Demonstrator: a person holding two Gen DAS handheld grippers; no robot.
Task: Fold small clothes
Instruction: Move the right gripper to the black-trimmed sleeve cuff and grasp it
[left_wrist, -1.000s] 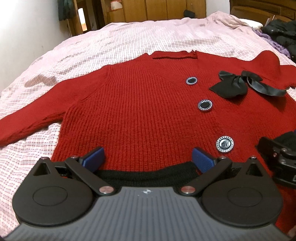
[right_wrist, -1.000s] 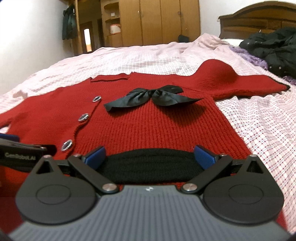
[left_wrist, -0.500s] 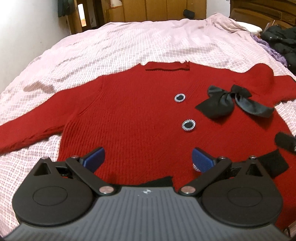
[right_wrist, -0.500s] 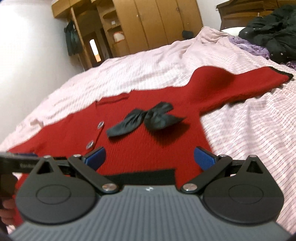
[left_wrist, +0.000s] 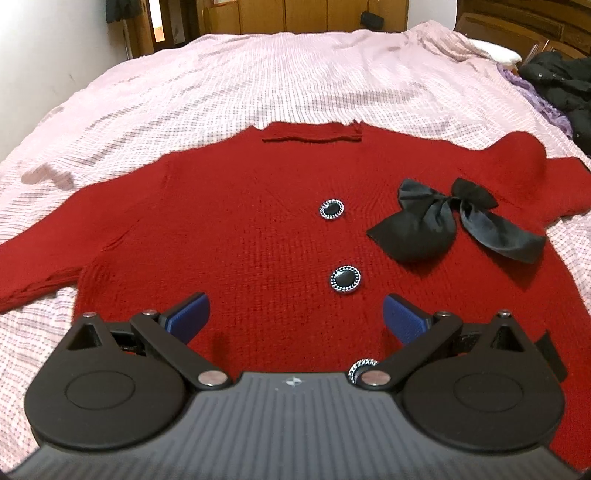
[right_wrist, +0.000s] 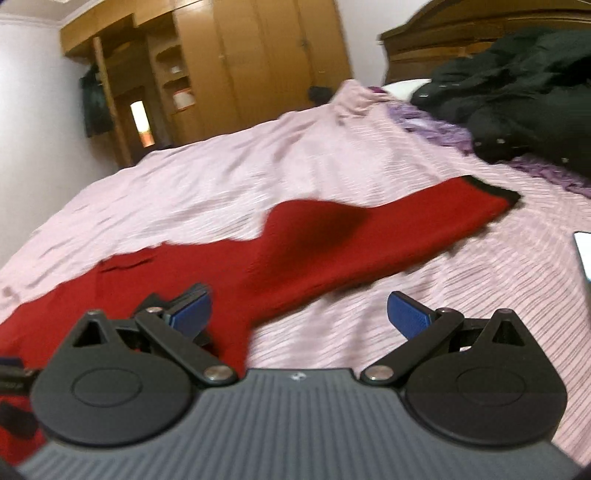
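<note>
- Red ribbed-knit cardigan (left_wrist: 236, 236) lay face up and spread flat on the pink checked bedspread (left_wrist: 229, 92), directly ahead of and under the left hand-held gripper (left_wrist: 295, 314).
- The left hand-held gripper's blue pads (left_wrist: 188, 315) stood wide apart, holding nothing, over the lower front of the knit, with the round black silver-rimmed buttons (left_wrist: 345, 279) just ahead of them and the black satin bow (left_wrist: 439, 225) further ahead to its right.
- The right hand-held gripper (right_wrist: 299, 314) was also spread wide and empty, and faced the cardigan's right sleeve (right_wrist: 388, 229), which stretched ahead of it to a black cuff; that view was blurred.
- The step in hand looked like the first sleeve fold, with no fold yet made.
- To do it well, I judged the right hand-held gripper should pinch the sleeve near the cuff, lift it only slightly, and lay it straight across the chest.
- The left hand-held gripper would best press on the body so the loose knit does not drag or bunch.
- The bow should stay flat beneath the sleeve.
</note>
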